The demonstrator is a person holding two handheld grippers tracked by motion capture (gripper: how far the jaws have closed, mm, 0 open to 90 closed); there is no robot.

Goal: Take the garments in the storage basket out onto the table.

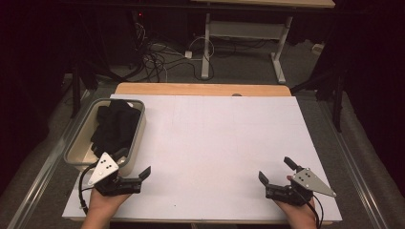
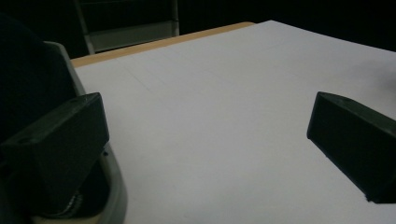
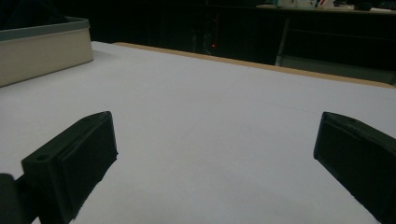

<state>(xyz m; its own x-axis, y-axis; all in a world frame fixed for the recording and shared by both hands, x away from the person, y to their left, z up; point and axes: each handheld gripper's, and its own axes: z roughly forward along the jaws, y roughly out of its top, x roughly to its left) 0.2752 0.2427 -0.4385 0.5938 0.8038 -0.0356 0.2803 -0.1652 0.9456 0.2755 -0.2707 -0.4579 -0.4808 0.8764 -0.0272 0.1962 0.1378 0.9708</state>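
At the near edge of the white-covered table (image 1: 215, 143), the left gripper (image 1: 135, 164) and right gripper (image 1: 276, 170) rest low with jaws wide apart, holding nothing. Just beyond the left gripper, black cloth (image 1: 114, 126) fills a grey rectangular plastic bin (image 1: 138, 131).

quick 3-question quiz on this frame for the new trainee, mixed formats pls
1. True or false: the left claw is shut on the black cloth.
2. Where does the black cloth lie? A) on the white sheet B) in the bin C) on the floor
3. Fill in: the right claw is ____, holding nothing, above the white sheet.

Key: 1 false; 2 B; 3 open
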